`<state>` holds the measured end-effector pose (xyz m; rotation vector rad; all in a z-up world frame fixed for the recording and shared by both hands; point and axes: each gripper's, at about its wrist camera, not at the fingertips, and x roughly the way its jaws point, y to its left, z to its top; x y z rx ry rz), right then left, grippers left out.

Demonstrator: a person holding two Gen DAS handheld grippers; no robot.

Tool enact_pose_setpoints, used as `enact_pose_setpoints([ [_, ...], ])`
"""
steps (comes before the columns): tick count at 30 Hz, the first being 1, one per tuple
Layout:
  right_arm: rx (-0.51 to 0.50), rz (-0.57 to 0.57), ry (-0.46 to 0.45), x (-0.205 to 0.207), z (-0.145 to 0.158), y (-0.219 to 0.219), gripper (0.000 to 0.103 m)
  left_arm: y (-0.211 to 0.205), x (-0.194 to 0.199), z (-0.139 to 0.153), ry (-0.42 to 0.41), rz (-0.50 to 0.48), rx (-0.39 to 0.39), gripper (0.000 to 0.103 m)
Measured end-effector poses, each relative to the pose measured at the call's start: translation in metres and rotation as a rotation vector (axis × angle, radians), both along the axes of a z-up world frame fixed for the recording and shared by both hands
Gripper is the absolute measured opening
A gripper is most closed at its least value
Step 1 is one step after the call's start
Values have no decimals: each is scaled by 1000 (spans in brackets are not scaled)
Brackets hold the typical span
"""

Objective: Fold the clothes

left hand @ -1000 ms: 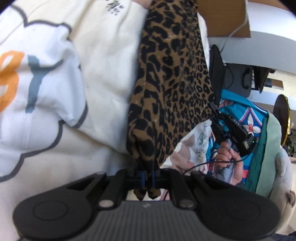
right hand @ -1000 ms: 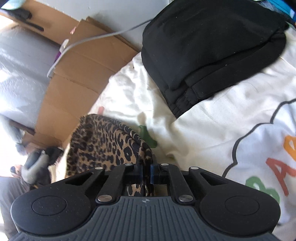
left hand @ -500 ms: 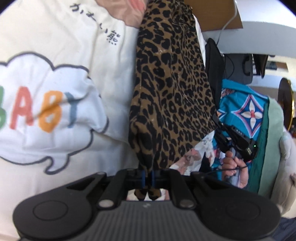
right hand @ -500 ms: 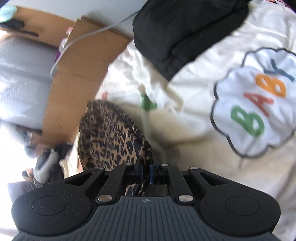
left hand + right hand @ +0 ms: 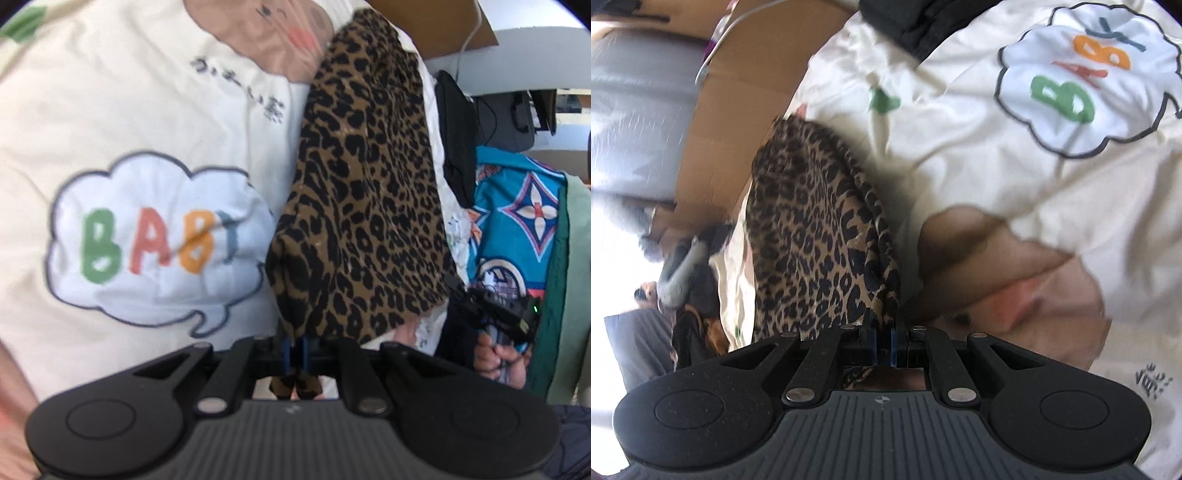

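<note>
A leopard-print garment (image 5: pixel 365 206) is held stretched above a cream "BABY" bedspread (image 5: pixel 147 122), one edge clamped in the left gripper (image 5: pixel 295 350), another in the right gripper (image 5: pixel 883 341). A fold appears to be in hand; next, the held edges would need aligning and lowering flat.

A leopard-print garment (image 5: pixel 365 206) hangs bunched and stretched above the cream bedding, pinched at both ends.
</note>
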<state>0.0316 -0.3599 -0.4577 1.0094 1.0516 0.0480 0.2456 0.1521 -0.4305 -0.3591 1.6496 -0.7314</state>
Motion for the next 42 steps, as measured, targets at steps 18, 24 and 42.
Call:
enact_pose_setpoints([
  [18,202,220,18,48,-49,-26,46,-4,-10,-51,48,106,-2,24],
  [24,214,302,32,60,-53,-28,42,-2,-12,-60,62,134,-58,42],
  [42,109,338,-33,53,-8,-5,5,23,-22,-30,4,153,-120,6],
])
